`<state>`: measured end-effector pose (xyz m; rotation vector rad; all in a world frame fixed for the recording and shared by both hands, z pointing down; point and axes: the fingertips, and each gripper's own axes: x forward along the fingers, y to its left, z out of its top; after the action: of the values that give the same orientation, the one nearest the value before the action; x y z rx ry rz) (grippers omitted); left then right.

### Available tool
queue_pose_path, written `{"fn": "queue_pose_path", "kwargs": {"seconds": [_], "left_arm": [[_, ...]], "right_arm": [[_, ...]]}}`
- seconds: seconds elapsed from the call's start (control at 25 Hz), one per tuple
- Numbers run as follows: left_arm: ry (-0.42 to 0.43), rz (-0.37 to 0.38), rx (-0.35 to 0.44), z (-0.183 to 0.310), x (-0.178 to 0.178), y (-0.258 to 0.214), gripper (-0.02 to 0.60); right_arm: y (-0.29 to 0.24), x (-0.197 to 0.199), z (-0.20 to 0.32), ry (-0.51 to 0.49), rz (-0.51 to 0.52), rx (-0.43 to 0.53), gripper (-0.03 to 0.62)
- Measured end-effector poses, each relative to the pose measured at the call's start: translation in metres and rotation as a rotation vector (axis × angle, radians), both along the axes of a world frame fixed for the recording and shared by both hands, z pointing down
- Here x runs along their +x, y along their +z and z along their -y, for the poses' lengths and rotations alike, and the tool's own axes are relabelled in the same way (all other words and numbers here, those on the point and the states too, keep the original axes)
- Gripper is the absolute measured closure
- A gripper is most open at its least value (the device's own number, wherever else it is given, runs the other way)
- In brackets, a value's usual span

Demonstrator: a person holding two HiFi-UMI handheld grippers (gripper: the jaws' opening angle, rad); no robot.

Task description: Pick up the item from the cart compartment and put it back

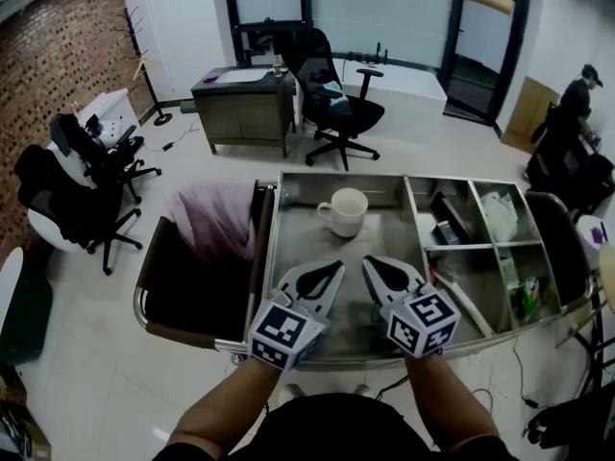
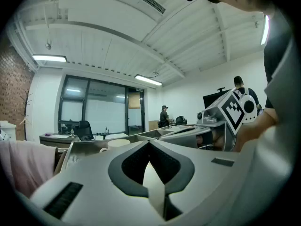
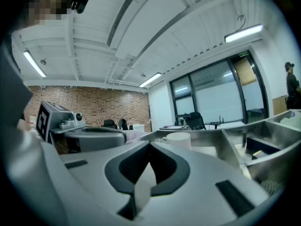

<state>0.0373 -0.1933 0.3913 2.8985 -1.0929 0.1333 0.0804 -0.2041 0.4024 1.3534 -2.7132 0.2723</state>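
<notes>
1. The white ceramic mug (image 1: 344, 211) stands upright in the large compartment of the stainless-steel cart (image 1: 276, 250), with its handle turned left.
2. On the near side of the mug, the left gripper (image 1: 332, 269) and the right gripper (image 1: 370, 265) hover side by side. Both have their jaws clenched together with nothing between them.
3. If either gripper advances with its jaws still clenched, it would likely shove or tip the mug rather than grasp it. The smooth, rounded side may also slip out of a shallow pinch.
4. The steel divider wall (image 1: 413, 221) runs to the right of the mug and the back wall (image 1: 336, 180) is close behind it, so a swing either way risks a knock. The bare floor left of and in front of the mug leaves room to move.
</notes>
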Motion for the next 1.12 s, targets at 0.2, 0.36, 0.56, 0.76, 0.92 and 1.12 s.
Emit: {"fn": "queue_pose_path", "kwargs": {"seconds": [0.2,0.36,0.56,0.76,0.92,1.12], "left_arm": [[-0.011,0.001,-0.033,0.004,-0.006,0.007,0.581],[-0.017,-0.007,-0.021,0.005,-0.008,0.003,0.581],[-0.015,-0.027,-0.044,0.007,-0.009,0.005,0.581],[-0.006,-0.047,-0.054,0.007,-0.009,0.006,0.581],[0.005,-0.051,-0.058,0.007,-0.009,0.007,0.581],[0.017,-0.044,-0.059,0.004,-0.006,0.008,0.581]], "right_arm": [[-0.014,-0.007,0.039,0.007,-0.108,-0.01,0.244],[-0.006,-0.008,0.092,0.014,-0.215,-0.058,0.206],[0.02,-0.012,0.139,0.027,-0.322,-0.117,0.135],[0.037,-0.018,0.165,0.013,-0.357,-0.136,0.118],[0.048,-0.023,0.178,0.013,-0.357,-0.152,0.118],[0.059,-0.027,0.186,0.024,-0.352,-0.179,0.118]]}}
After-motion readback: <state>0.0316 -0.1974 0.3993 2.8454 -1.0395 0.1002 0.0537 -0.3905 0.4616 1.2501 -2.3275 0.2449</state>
